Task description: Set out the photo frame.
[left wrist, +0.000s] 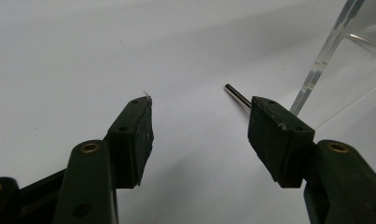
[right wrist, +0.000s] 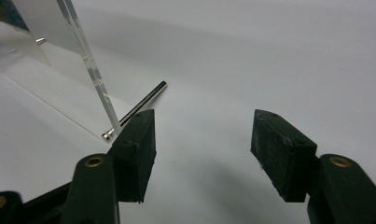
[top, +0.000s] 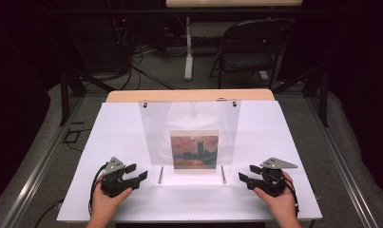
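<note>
Nearest us, at about 7 o'clock on the white surface, our left gripper sits with its jaws spread wide and nothing between them. At about 5 o'clock our right gripper mirrors it, also wide and empty. Both point inward at the clear acrylic frame, which stands at the centre of the surface, leaning back toward 12 o'clock.

In our judgement the risk lies with the two metal pins at the frame's foot. The left pin lies just beyond our left gripper's far jaw in the left gripper view; the right pin lies beside the near jaw in the right gripper view. If we close unevenly or nudge a pin sideways, the frame could tip or slide, since smooth acrylic on a slick sheet offers little hold. The pins are thin and round, so they may also roll out of a loose pinch.

The frame itself looks transparent and thick-edged, with two small fasteners at its top corners. It carries a painting print of a dusky, reddish skyline low in its middle.
</note>
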### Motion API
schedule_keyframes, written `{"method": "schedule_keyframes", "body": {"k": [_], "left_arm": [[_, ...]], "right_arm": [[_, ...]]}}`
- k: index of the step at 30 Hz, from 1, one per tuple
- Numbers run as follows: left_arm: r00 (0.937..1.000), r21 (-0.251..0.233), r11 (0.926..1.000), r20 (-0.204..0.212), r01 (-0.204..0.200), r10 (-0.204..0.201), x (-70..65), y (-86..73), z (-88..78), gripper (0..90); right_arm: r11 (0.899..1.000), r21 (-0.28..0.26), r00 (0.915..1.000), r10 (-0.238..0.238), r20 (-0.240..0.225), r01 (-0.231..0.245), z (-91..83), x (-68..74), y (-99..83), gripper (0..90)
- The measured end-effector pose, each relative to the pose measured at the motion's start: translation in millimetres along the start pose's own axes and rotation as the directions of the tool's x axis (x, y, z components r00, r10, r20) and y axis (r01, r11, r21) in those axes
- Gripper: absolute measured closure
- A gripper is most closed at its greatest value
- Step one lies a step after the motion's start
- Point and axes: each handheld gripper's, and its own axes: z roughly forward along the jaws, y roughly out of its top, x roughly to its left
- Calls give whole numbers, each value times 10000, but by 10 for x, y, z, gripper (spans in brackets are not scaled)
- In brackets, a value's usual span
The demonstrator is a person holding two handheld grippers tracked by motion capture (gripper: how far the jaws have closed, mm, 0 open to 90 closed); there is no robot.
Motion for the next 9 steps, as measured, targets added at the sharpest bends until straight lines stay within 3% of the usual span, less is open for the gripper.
{"method": "schedule_keyframes", "body": {"k": [9], "left_arm": [[9999,34,9999,-84,123,-123,15,0,6,395]], "right_arm": [[9996,21,9996,290,-49,-290,-5,-36,-10,398]]}}
